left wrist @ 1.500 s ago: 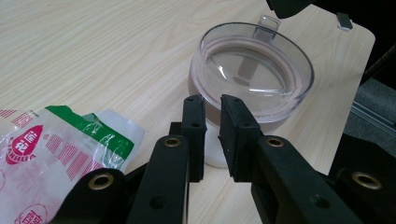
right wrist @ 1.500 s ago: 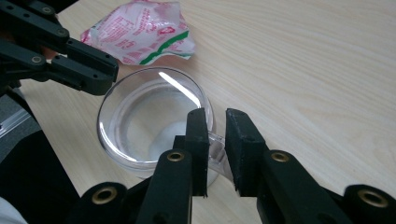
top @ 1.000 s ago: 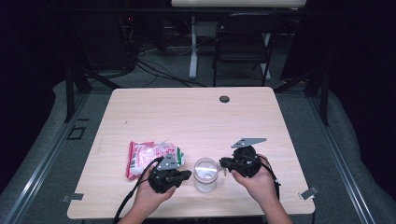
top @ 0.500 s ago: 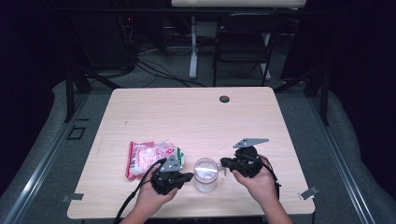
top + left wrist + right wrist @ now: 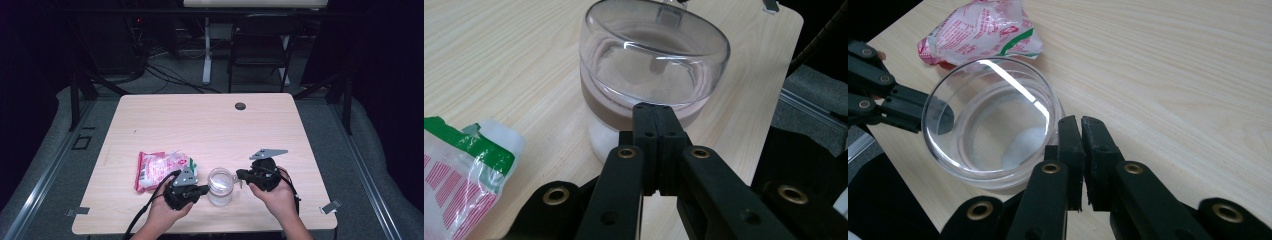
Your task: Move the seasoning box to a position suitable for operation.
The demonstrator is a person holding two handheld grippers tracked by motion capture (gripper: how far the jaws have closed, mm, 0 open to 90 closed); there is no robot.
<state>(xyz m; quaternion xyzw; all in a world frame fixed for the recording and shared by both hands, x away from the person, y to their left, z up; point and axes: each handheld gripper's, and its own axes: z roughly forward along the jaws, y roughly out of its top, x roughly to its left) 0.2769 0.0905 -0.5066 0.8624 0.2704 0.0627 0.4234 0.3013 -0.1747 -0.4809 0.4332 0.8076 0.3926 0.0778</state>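
Clear glass jar [image 5: 220, 186] with a brownish band; red-and-white patterned bag [image 5: 162, 167] edged green; pale wood-grain bench [image 5: 200, 125]; black grippers' fingers [image 5: 655, 125].

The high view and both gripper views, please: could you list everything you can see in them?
Jar: one, clear, open top, white powder at the bottom; near edge of the table, between the grippers.
Bag: one, red-and-white plastic with a green band; left of the jar, lying flat.
Table: one, light wood; centre.
Grommet: one, dark, round; far side of the table.
Chair: one, black; behind the table.
Clips: two, grey metal; near corners of the table.
Left gripper: black, jaws shut, tip against the jar's left wall.
Right gripper: black, jaws nearly together, empty, at the jar's right rim.
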